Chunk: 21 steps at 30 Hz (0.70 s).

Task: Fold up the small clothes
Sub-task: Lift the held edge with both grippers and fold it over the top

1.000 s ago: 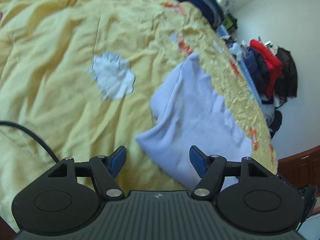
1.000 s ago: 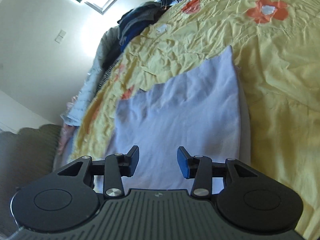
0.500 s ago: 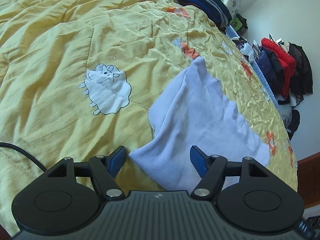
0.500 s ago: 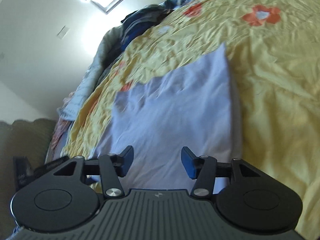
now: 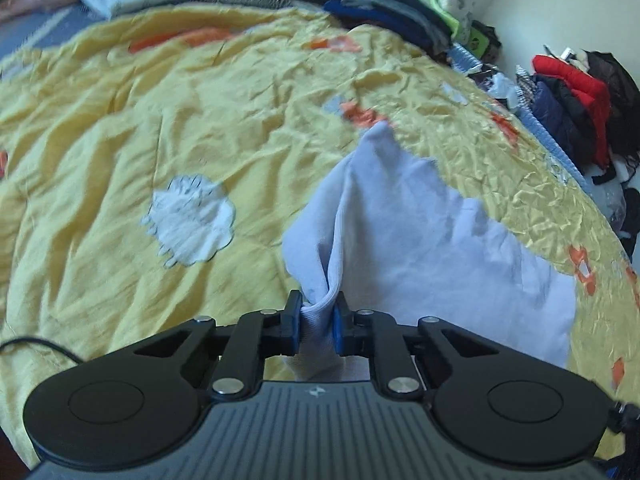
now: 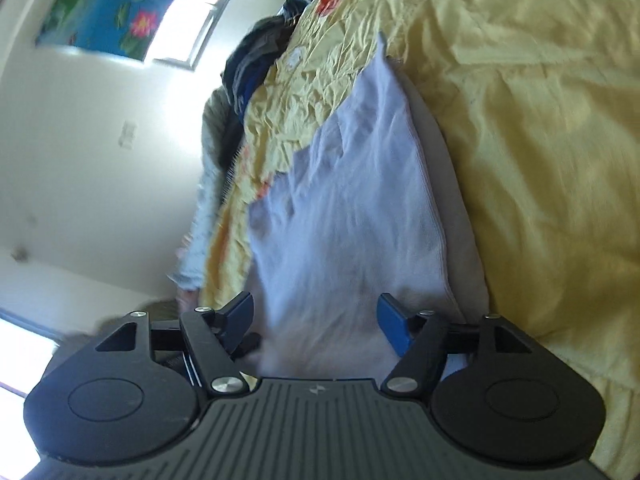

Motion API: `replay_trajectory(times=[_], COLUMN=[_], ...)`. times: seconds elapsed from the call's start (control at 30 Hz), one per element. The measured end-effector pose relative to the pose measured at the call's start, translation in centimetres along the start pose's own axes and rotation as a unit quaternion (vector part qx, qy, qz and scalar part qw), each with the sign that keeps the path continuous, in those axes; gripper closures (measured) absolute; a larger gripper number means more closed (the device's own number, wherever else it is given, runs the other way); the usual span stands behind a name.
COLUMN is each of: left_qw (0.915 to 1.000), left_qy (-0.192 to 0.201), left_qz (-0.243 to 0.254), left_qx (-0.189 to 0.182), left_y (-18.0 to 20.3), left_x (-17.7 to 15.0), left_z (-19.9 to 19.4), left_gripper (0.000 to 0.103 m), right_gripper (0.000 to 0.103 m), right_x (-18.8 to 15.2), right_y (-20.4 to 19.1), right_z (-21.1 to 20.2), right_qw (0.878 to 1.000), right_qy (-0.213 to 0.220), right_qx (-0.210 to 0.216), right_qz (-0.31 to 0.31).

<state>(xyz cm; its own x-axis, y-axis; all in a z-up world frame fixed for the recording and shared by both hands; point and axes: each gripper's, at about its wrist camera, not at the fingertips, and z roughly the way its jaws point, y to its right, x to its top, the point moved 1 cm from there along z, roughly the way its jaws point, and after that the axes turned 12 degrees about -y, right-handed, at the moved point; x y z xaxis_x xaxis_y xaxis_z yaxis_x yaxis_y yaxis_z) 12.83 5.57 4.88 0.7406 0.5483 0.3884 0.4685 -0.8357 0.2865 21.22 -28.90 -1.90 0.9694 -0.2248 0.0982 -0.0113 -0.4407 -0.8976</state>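
A pale lilac garment (image 5: 420, 240) lies partly folded on a yellow quilt (image 5: 120, 140). My left gripper (image 5: 318, 320) is shut on the garment's near corner, which bunches up between the blue pads. In the right wrist view the same garment (image 6: 360, 200) stretches away from my right gripper (image 6: 316, 320), which is open wide with its jaws on either side of the near edge, close above the cloth.
A white sheep print (image 5: 188, 220) is on the quilt left of the garment. Piles of dark clothes (image 5: 392, 12) lie at the bed's far end, and red and dark jackets (image 5: 580, 96) hang at the right. A wall and window (image 6: 192, 24) are left of the bed.
My left gripper has moved forward and closed on the garment's near corner, lifting it into a bunch. My right gripper has opened wider and tilted, with the view rolling toward the wall.
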Motion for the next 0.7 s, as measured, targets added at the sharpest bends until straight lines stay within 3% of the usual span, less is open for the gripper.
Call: replay_trajectory(times=[0.13, 0.23, 0.33, 0.43, 0.5, 0.6, 0.7], left_qw=[0.9956, 0.9848, 0.9577, 0.9256, 0.9142, 0.9069, 0.9073], left_qy=[0.042, 0.063, 0.055, -0.031, -0.094, -0.078, -0.072], left_qz=[0.084, 0.161, 0.278, 0.362, 0.378, 0.395, 0.386], left_qx=[-0.003, -0.019, -0.047, -0.106, -0.112, -0.124, -0.152], left_y=[4.3, 8.3, 12.9, 15.6, 16.2, 16.0, 15.1], left_x=[-0.6, -1.8, -4.9, -8.5, -10.0, -10.9, -10.0], left_z=[-1.9, -2.9, -2.7, 0.1, 2.2, 1.8, 0.3], left_gripper=[0.089, 0.09, 0.09, 0.091, 0.091, 0.091, 0.091], right_gripper=[0.03, 0.03, 0.03, 0.027, 0.03, 0.03, 0.027], right_x=[0.9, 1.3, 1.5, 1.5, 1.5, 1.4, 1.6], right_y=[1.6, 2.9, 4.1, 5.4, 5.9, 5.7, 5.0], right_z=[-0.5, -0.6, -0.7, -0.8, -0.8, -0.7, -0.5], right_qw=[0.996, 0.991, 0.985, 0.976, 0.972, 0.974, 0.981], right_qy=[0.007, 0.008, 0.009, 0.016, 0.022, 0.024, 0.015], right_qx=[0.064, 0.093, 0.12, 0.148, 0.16, 0.152, 0.126], right_qz=[0.061, 0.096, 0.127, 0.158, 0.171, 0.167, 0.149])
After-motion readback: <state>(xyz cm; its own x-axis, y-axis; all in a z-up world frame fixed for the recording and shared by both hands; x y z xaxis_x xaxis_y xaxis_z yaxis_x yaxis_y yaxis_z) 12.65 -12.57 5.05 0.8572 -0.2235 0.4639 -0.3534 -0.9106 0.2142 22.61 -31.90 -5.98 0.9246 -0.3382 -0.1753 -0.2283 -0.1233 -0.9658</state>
